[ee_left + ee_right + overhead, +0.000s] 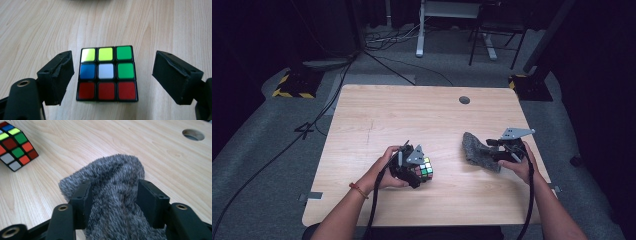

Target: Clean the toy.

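Note:
A scrambled puzzle cube (107,72) rests on the wooden table (412,115), its top face showing yellow, green, blue, white and red stickers. My left gripper (112,75) stands open around it, with a clear gap between each pad and the cube's sides. In the high view the cube (426,168) sits at the tip of the left gripper (421,171). A grey furry cloth (112,170) lies to the right. My right gripper (113,197) has the cloth between its jaws, the fur filling the gap and pressed against both pads. From above, the cloth (474,147) extends left of the right gripper (489,151).
A round cable hole (464,100) sits near the table's far edge, also seen in the right gripper view as the hole (193,134). The cube (16,145) lies at that view's upper left. Beyond the table are cables, stand bases and a desk frame (452,30) on grey floor.

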Demonstrator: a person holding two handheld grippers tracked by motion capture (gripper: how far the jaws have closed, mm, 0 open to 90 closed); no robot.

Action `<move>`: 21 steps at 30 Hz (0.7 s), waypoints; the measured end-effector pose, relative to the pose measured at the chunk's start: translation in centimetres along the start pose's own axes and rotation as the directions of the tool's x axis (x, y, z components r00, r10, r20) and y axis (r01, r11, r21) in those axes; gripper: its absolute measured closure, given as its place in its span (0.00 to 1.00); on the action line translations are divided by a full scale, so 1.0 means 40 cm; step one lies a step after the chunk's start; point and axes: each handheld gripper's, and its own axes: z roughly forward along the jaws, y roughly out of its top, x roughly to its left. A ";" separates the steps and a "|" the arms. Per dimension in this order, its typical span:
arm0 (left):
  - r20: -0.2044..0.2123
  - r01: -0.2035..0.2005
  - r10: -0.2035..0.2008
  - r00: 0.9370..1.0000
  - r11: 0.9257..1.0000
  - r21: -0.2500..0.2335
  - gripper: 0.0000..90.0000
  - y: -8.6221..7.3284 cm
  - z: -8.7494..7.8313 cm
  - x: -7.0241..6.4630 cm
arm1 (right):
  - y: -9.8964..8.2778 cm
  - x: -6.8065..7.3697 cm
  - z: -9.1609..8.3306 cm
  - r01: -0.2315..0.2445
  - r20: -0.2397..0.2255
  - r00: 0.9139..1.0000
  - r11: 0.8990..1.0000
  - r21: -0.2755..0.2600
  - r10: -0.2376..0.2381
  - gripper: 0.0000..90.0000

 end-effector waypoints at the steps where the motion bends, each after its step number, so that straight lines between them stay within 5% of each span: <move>1: -0.007 -0.010 0.010 1.000 1.000 0.007 0.19 -0.003 -0.008 -0.001 | 0.002 0.002 -0.002 -0.002 0.000 1.000 1.000 -0.003 0.002 0.51; 4: -0.018 -0.016 0.016 1.000 1.000 0.000 0.19 -0.015 -0.038 0.004 | 0.008 0.012 -0.008 0.013 -0.005 1.000 1.000 -0.012 -0.013 0.50; 9: -0.035 0.035 -0.035 0.999 0.999 -0.015 0.18 -0.049 -0.069 0.020 | 0.016 0.024 -0.011 0.024 -0.013 1.000 1.000 -0.015 -0.025 0.49; 14: -0.033 0.059 -0.058 0.998 0.998 0.038 0.20 -0.088 -0.063 0.038 | 0.025 0.040 -0.008 0.044 -0.019 0.999 0.999 -0.014 -0.044 0.49; 16: -0.028 0.095 -0.095 0.995 0.995 0.032 0.21 -0.097 -0.054 0.051 | 0.028 0.048 -0.007 0.051 -0.026 0.998 0.999 -0.017 -0.052 0.49; 21: -0.008 0.103 -0.103 0.995 0.993 0.049 0.26 -0.098 -0.029 0.058 | 0.040 0.084 0.003 0.090 -0.060 0.994 0.996 -0.009 -0.090 0.49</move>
